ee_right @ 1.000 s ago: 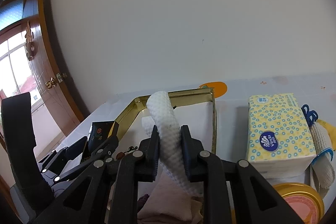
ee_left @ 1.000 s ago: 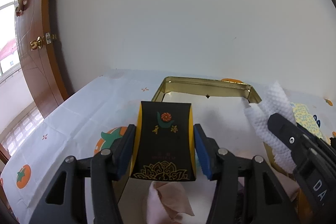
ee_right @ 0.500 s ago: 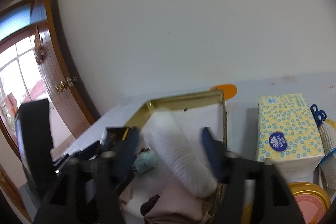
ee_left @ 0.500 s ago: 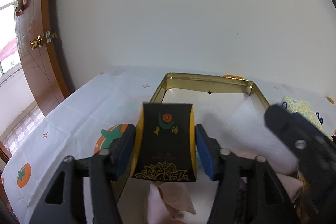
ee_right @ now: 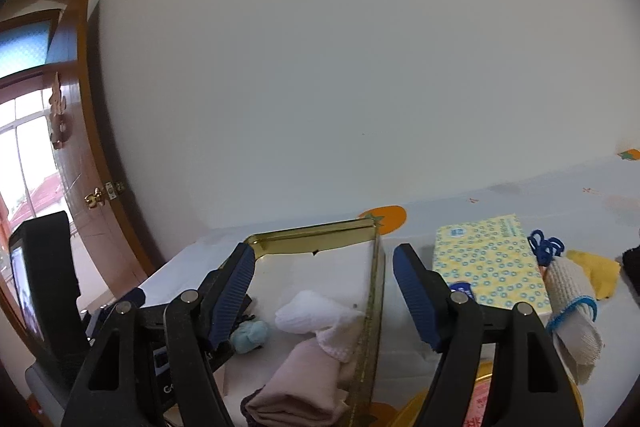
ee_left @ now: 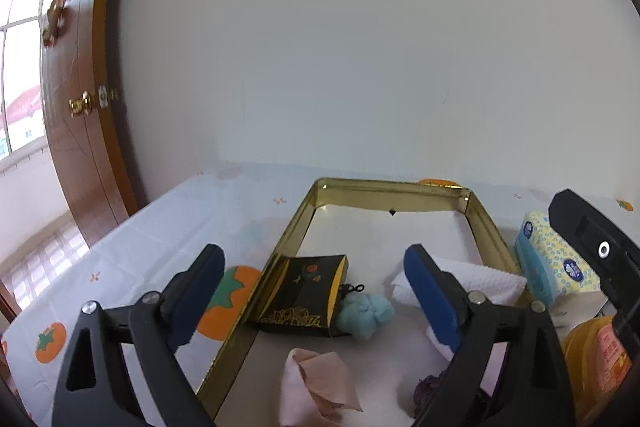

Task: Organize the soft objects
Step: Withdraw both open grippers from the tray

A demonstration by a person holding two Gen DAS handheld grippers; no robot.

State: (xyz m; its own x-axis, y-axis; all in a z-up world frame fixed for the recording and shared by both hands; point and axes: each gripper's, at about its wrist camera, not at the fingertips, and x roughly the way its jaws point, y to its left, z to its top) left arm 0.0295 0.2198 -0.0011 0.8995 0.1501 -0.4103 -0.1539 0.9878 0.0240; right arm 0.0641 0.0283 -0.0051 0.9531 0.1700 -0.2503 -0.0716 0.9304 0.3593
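Our left gripper point(ee_left: 312, 291) has just been opening and holds nothing; the black gold-patterned box point(ee_left: 306, 297) lies in the gold metal tray point(ee_left: 390, 185). Our right gripper point(ee_right: 322, 291) gapes empty above the white textured cloth point(ee_right: 316, 313).

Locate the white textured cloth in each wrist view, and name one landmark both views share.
Left wrist view: white textured cloth lies right of centre inside the gold tin tray, partly behind the left gripper's right finger.
Right wrist view: the cloth lies low at centre between the right gripper's open fingers, against the tray's right wall.
Shared landmark: light blue fluffy ball.
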